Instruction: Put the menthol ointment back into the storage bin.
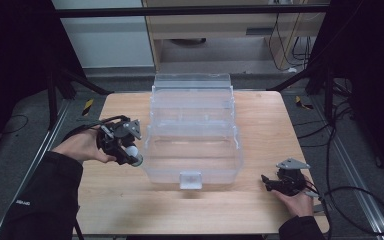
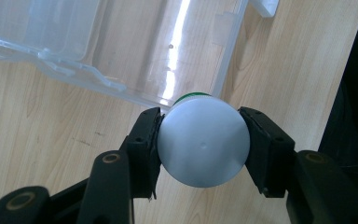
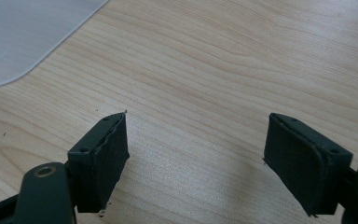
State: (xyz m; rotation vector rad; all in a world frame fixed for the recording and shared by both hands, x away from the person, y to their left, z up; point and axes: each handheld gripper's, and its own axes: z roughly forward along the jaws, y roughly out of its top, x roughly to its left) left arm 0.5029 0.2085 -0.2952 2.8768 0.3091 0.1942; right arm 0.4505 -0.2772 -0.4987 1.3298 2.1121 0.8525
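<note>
On the wooden table (image 1: 260,125) sits a clear plastic box (image 1: 192,132), lid thrown back, right in the middle. Over at its left front corner, the left gripper (image 2: 200,140) has its jaws clamped on a white cap (image 2: 203,142) with a sliver of green showing behind it, held just beside the box wall. Down at the right front of the table, the right gripper (image 3: 196,158) rests low over bare wood, jaws spread wide, nothing between them, well apart from the box.
</note>
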